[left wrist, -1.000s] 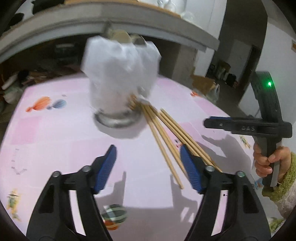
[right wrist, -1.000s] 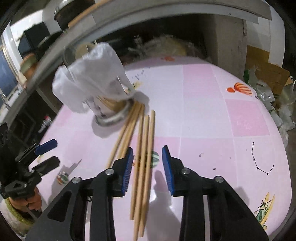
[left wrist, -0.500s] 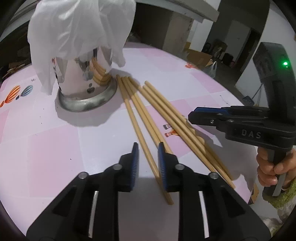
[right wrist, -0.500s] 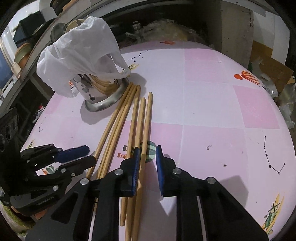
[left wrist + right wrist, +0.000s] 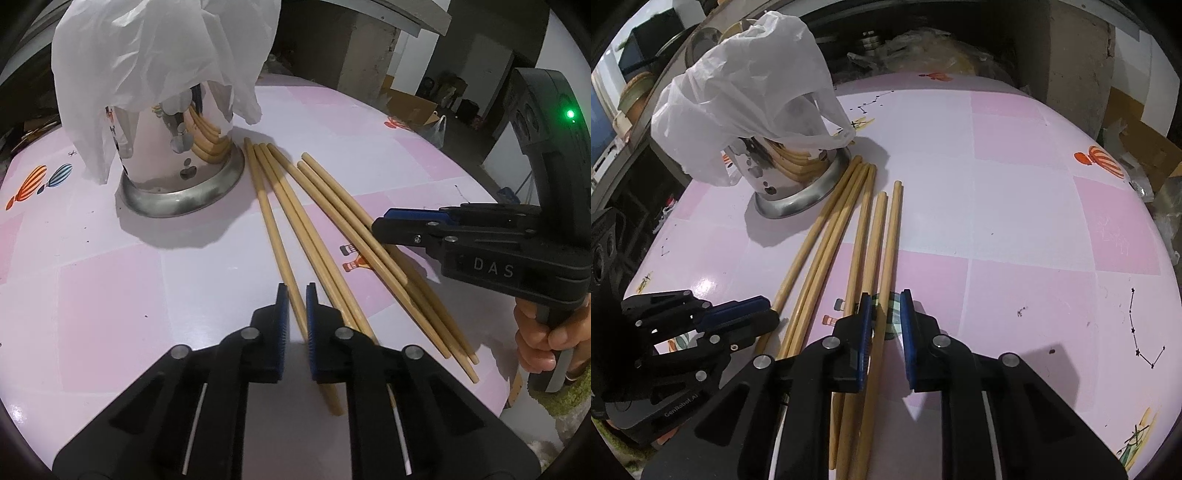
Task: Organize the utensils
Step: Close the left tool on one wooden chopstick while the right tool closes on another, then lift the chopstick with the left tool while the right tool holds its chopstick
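My left gripper (image 5: 294, 295) points down at a pink-and-white checked surface (image 5: 110, 288) printed with small cartoon balloons, its blue-padded jaws just drawn in and now clamped on a single long tan wooden chopstick (image 5: 271, 229), the one lying nearest the holder. My right gripper (image 5: 884, 306) has likewise just been closing; one or two of the outermost chopsticks run between its blue pads, though I cannot tell for certain whether both pads press on the wood.

Six tan wooden chopsticks (image 5: 849, 236) lie side by side on the surface in a loose fan, their far tips just beside the flared base of a shiny perforated steel utensil holder (image 5: 177, 166). The holder stands upright toward the far edge of the surface, with a crumpled white plastic bag (image 5: 155, 51) draped over its top. Its polished wall mirrors the chopsticks lying next to it.

Each gripper shows in the other's camera: the right one reaches in over the near ends of the chopsticks in the left wrist view, my hand (image 5: 543, 339) wrapped round its black handle and a green light glowing on its housing. In the right wrist view the left gripper sits at the leftmost chopstick. Beyond the surface's far edge stand cluttered shelves and cardboard boxes (image 5: 410, 107).
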Tool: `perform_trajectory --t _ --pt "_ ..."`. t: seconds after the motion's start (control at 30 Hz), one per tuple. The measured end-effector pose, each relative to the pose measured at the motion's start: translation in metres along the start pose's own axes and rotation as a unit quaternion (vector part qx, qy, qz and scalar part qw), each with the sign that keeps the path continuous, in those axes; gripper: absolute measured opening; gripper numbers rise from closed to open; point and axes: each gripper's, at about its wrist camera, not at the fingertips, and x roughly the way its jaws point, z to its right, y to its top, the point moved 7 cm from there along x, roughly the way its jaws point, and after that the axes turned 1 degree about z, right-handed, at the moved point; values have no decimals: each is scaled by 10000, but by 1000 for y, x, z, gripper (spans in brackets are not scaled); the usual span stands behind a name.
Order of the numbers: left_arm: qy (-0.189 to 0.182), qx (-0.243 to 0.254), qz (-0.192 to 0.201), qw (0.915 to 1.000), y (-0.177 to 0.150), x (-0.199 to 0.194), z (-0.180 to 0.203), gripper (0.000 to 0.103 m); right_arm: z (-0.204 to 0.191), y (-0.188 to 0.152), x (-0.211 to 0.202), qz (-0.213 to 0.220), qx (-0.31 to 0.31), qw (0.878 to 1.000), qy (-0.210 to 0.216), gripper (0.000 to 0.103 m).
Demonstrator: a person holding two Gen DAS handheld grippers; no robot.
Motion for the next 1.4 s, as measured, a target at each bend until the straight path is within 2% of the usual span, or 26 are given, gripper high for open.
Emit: perform_trajectory --t 0.2,0.43,0.83,1.17,1.4 --pt "47 12 -15 10000 1 1 -1 8 2 -1 4 -66 -23 9999 -134 9" --pt "-46 -163 -150 9997 -6 -6 -6 7 12 -10 -4 -111 201 9997 -123 7" --pt "-52 -372 -364 9986 -49 -41 -15 6 17 -27 -17 -130 388 9991 -130 7" --pt "429 -638 -385 9963 -87 -80 -55 6 16 -39 -24 -220 509 9984 -95 7" --pt "471 -753 -288 9956 -85 -91 -69 8 15 -41 -26 -255 530 9983 -35 8"
